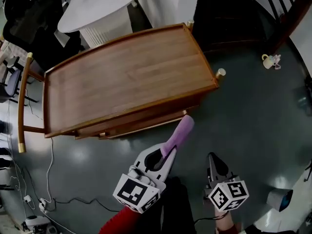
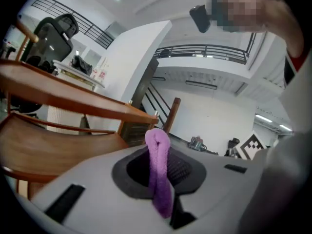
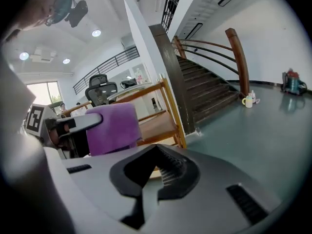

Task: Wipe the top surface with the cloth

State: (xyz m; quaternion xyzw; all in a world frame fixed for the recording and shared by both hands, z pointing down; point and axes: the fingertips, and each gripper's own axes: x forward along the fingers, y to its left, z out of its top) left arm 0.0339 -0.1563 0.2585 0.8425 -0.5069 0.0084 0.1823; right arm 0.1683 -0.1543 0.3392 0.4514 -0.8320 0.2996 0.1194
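Pinching the cloth in my left gripper, I hold my right gripper beside it, pressed together and empty. The cloth pokes forward, just short of the cart top, which lies ahead and leftward, its long axis crosswise. My left gripper is nearer.

An office-like open hall: black office chair, round white table, wooden-railed staircase, mezzanine railing.
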